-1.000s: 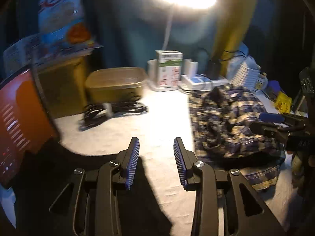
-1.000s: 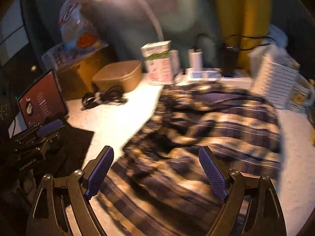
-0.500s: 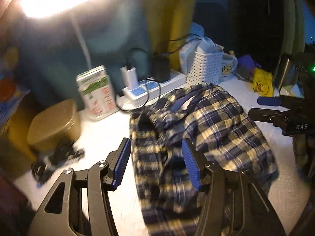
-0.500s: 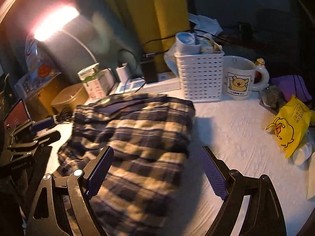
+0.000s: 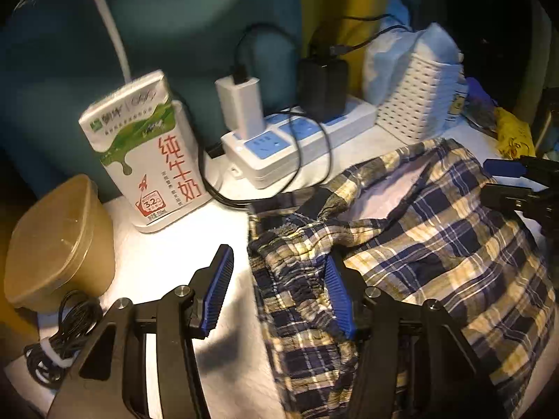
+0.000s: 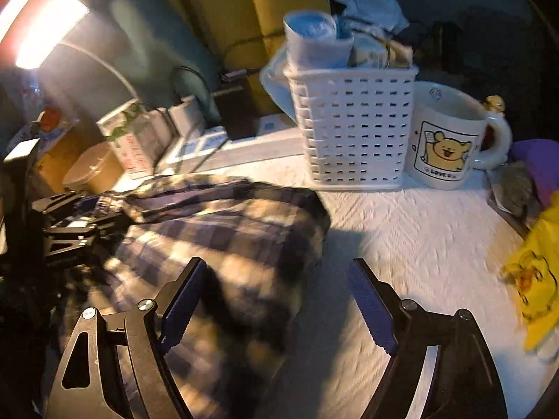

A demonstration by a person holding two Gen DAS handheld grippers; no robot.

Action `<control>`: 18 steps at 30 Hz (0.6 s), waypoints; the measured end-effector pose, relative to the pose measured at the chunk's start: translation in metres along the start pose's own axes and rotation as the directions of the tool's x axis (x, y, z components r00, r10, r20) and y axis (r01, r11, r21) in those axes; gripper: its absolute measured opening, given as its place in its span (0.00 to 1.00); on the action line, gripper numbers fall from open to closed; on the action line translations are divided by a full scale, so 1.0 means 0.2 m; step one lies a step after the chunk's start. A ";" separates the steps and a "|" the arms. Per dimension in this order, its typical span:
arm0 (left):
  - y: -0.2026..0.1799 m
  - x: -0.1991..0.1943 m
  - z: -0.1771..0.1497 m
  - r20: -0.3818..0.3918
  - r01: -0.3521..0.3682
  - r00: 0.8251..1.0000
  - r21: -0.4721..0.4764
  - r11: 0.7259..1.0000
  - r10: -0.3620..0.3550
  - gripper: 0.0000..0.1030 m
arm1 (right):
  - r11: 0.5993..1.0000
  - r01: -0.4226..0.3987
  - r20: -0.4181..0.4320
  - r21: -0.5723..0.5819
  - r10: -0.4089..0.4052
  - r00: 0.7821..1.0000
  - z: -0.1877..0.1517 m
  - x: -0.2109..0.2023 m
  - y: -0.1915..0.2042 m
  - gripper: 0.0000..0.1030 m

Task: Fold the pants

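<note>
The plaid pants (image 5: 419,251) lie crumpled on the white tabletop (image 5: 167,244), waistband toward the power strip (image 5: 297,139) and milk carton (image 5: 146,150), with a white basket (image 6: 353,129) and a bear mug (image 6: 447,139) behind them; the left gripper (image 5: 277,293) hangs over the waistband's near edge, its blue pads spread with the right pad against the gathered cloth and the left pad over bare table, not pinching. The right gripper (image 6: 276,307) hovers at the pants' right edge, jaws wide after just narrowing slightly; the cloth's edge sits between them, unclamped.
</note>
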State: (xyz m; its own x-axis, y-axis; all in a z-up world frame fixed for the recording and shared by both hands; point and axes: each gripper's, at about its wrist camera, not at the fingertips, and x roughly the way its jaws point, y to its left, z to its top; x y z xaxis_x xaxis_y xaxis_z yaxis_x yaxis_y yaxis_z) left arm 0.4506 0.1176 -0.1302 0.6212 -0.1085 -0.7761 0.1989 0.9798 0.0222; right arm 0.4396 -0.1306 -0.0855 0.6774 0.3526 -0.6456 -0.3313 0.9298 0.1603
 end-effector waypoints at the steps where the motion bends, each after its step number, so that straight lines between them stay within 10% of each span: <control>1: 0.02 0.01 0.00 -0.002 0.007 1.000 -0.006 1.000 -0.007 0.51 | 1.000 0.007 -0.006 -0.003 -0.007 1.000 0.01 0.03 -0.01 0.80; 18: 0.11 0.02 0.05 0.014 0.037 0.999 -0.051 0.998 -0.036 0.55 | 0.981 0.195 0.009 -0.022 -0.195 0.981 0.15 0.21 -0.09 0.79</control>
State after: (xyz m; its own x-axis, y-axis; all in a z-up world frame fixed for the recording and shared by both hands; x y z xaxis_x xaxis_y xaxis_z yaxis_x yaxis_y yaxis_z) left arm 0.4646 0.1379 -0.1261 0.6240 -0.1461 -0.7676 0.1824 0.9825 -0.0388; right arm 0.4926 -0.1290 -0.0934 0.7348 0.1658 -0.6577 -0.2073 0.9782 0.0150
